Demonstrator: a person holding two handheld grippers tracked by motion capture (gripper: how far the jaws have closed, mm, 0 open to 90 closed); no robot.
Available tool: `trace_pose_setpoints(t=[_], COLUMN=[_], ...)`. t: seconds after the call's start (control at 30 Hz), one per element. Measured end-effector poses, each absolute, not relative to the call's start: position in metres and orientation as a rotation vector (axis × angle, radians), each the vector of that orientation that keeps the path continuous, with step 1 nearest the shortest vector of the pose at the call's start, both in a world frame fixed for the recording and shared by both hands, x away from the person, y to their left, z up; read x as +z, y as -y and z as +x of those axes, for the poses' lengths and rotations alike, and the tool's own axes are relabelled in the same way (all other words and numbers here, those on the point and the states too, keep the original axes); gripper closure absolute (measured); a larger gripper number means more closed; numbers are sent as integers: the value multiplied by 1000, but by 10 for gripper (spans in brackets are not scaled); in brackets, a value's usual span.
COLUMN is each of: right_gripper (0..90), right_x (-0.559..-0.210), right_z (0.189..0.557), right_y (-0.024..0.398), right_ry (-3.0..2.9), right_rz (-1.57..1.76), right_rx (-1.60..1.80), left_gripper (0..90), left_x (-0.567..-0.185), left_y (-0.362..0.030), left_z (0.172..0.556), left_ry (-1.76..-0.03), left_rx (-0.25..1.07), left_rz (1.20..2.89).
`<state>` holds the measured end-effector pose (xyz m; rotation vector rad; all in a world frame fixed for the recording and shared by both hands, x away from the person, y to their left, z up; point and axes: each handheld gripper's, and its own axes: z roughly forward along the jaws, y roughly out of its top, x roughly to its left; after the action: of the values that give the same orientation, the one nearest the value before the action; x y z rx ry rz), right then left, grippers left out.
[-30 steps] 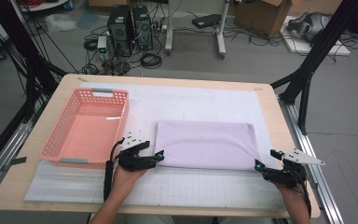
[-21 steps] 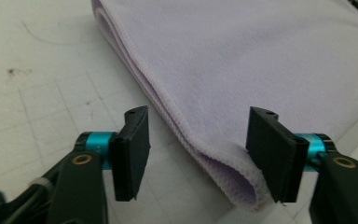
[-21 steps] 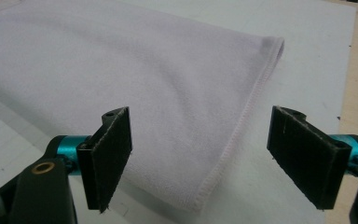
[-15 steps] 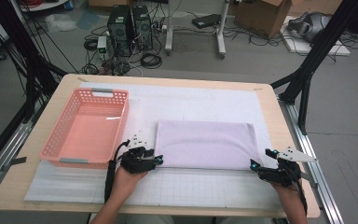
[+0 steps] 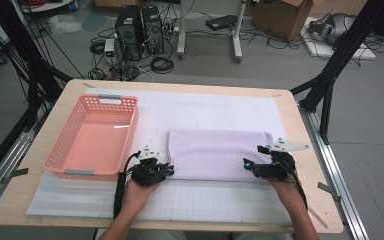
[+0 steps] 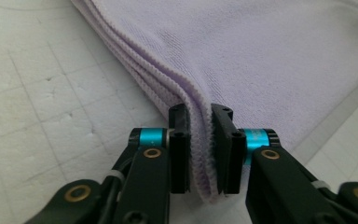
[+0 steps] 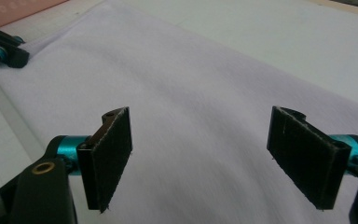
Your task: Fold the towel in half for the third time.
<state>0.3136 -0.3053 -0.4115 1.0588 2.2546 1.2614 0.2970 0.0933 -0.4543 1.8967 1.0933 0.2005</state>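
Left tool [image 6: 199, 140] just closed, pinching folded lilac terry towel [image 5: 220, 152] corner; right tool [image 7: 200, 158] wide open, empty above cloth: risks one-sided lift, unfolding layers.

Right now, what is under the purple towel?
The purple towel lies folded in layers on the white mat, which shows all around it. The left hand-held gripper pinches its corner. Anything between the layers or beneath the middle is covered.

Soft matt lilac towel [image 6: 270, 60] of ribbed-edged cloth; glossy plastic basket [image 5: 92, 140].
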Motion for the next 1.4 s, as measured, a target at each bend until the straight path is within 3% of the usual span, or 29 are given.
trace_pose_setpoints(t=[0.37, 0.77, 1.4], right_gripper=[226, 312, 415], right_x=[-397, -400, -429], right_z=[375, 421, 463], right_y=[236, 168, 81], right_ry=[-2419, -2536, -2738], right_rz=[950, 861, 729], right_rx=[1248, 1177, 1004], left_gripper=[806, 808, 807], left_x=[-455, -455, -456], left_y=[-94, -98, -102], left_z=[296, 295, 295], left_ry=[-1099, -1105, -1124], left_rx=[199, 167, 119], left_rz=[1871, 1845, 1824])
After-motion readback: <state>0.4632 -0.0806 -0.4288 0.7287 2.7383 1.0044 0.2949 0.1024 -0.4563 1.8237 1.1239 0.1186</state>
